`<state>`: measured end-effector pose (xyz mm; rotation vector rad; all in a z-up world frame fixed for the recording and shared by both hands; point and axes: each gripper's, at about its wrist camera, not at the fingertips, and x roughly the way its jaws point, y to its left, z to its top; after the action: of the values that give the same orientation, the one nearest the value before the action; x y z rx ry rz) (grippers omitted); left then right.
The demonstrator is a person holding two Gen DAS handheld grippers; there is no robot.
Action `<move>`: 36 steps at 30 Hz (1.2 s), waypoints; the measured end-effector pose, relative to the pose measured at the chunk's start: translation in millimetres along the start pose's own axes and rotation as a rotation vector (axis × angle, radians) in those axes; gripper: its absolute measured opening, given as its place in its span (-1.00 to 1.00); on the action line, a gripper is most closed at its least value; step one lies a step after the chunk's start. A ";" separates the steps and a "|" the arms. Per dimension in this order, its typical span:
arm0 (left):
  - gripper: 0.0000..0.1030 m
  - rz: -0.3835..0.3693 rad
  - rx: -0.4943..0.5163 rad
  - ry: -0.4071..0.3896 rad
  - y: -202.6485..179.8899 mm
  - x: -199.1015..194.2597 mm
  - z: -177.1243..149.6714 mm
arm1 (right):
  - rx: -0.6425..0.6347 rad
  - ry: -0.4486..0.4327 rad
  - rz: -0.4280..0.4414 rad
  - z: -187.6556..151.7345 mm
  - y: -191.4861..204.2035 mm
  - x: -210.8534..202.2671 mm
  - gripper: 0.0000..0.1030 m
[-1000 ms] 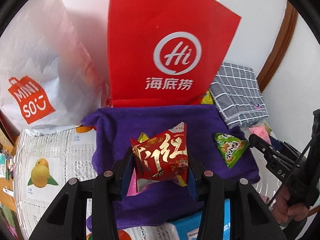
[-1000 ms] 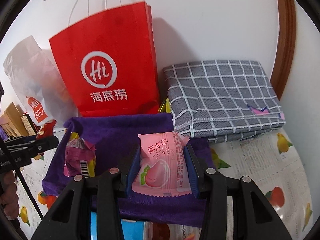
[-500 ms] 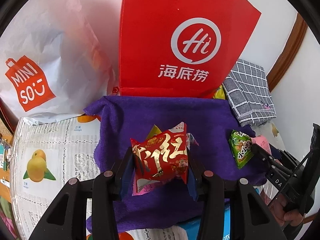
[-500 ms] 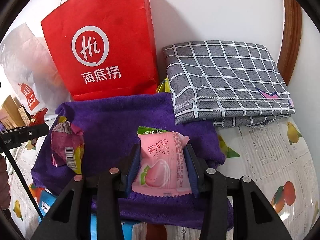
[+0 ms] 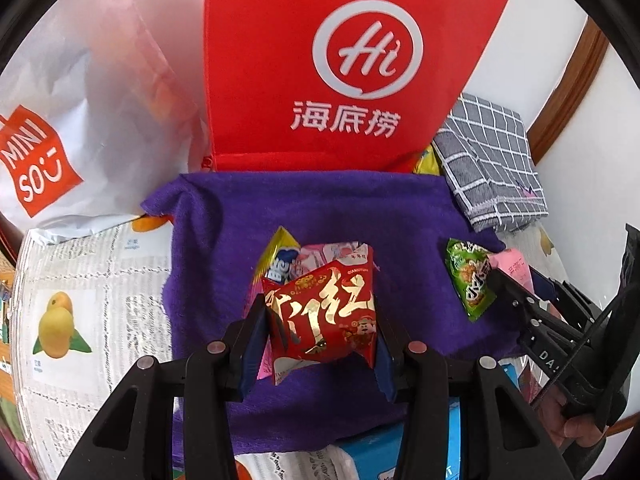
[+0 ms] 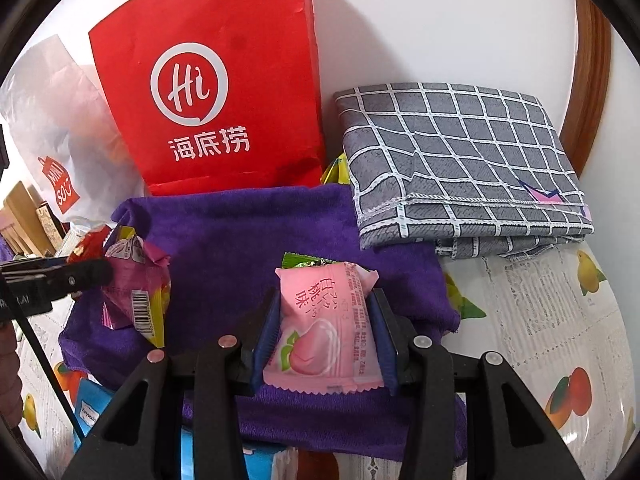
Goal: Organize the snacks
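A red snack packet with gold characters (image 5: 326, 314) is clamped in my left gripper (image 5: 320, 344), low over the purple towel (image 5: 320, 208). Beneath it lie a pink-and-yellow packet (image 5: 280, 258) and other wrappers. A green packet (image 5: 470, 278) lies on the towel to the right. My right gripper (image 6: 326, 340) is shut on a pink peach packet (image 6: 326, 328), above the towel's near part (image 6: 248, 232); the green packet's edge (image 6: 300, 260) peeks out behind it. In the right wrist view the left gripper (image 6: 88, 272) shows at the left beside the magenta packet (image 6: 136, 288).
A red paper bag (image 5: 352, 68) stands against the wall behind the towel, a white shopping bag (image 5: 76, 120) to its left. A folded grey checked cloth (image 6: 456, 160) lies at the right. Fruit-print tablecloth (image 6: 540, 320) covers the table; a blue box (image 5: 380, 456) sits at the near edge.
Both grippers have sunk toward the purple towel with their packets still held. The towel, the green packet and the wrappers under the red packet show larger and nearer.
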<state>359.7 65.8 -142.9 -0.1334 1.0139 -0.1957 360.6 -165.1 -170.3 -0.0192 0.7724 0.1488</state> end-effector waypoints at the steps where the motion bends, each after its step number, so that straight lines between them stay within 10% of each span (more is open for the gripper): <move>1: -0.15 0.000 0.000 0.001 -1.0 0.8 -0.1 | -0.009 0.007 -0.005 -0.4 1.0 1.6 -0.14; 13: -0.13 -0.045 -0.015 0.019 -1.6 7.3 -1.2 | -0.021 0.085 -0.020 -5.6 1.2 18.1 -0.14; 25: 0.03 -0.075 0.017 0.028 -9.9 8.7 -1.1 | -0.008 0.037 -0.019 1.1 1.9 0.4 0.26; 36: 0.59 -0.067 0.036 0.012 -17.2 -5.4 -0.1 | 0.021 0.040 -0.060 -1.4 -2.8 -20.5 0.27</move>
<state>355.1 50.2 -134.9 -0.1340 1.0185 -0.2757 345.5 -170.6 -157.1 -0.0257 0.8124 0.0841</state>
